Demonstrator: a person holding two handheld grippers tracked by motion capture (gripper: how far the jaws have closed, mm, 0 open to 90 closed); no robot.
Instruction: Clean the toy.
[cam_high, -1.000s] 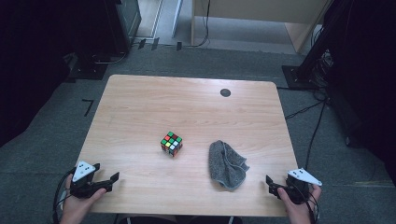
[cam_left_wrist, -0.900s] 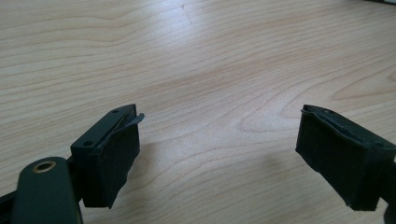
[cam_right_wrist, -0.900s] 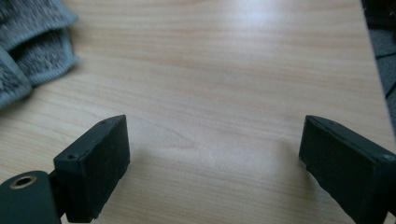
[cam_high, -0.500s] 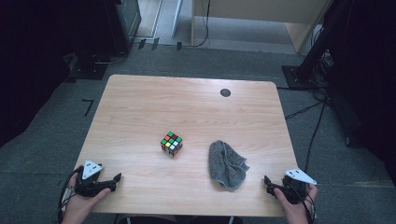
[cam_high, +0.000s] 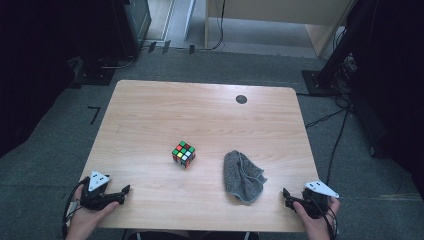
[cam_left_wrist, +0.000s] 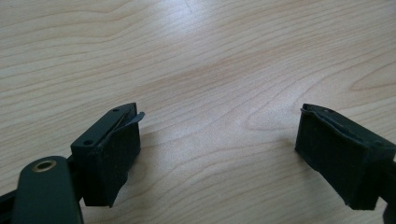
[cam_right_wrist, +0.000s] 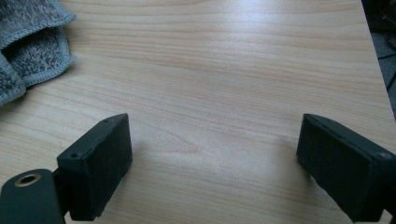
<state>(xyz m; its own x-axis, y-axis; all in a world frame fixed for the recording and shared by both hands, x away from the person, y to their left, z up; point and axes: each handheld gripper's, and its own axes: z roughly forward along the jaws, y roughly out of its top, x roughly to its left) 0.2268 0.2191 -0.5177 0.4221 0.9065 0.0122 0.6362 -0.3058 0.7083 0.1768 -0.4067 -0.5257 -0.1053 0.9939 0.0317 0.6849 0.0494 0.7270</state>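
In the high view, a wooden desk (cam_high: 150, 115) is seen from above, with two things lying near its middle. A cube (cam_high: 183, 153) with coloured squares sits just left of centre. A grey cloth (cam_high: 242, 176), crumpled into a loose heap, lies to the right of it and a little lower in the frame, apart from the cube.

The left tool (cam_high: 121, 192) is held at the lower left corner of the desk, and the right tool (cam_high: 286, 195) at the lower right corner. Both are released: in the left gripper view the left tool (cam_left_wrist: 217, 154) is seen with its jaws wide apart over bare wood, and in the right gripper view the right tool (cam_right_wrist: 212, 154) likewise, with nothing between the pads.

The cloth (cam_right_wrist: 28, 42) appears at the upper left of the right gripper view, so it lies ahead of that tool and off toward the middle of the desk. In the high view the right tool is plainly the nearer of the two to it; the cloth's long axis runs roughly from upper left to lower right, with its lower end closest to that tool. The cube is judged to sit nearer the left tool, up and to the right of it, though well apart from both.
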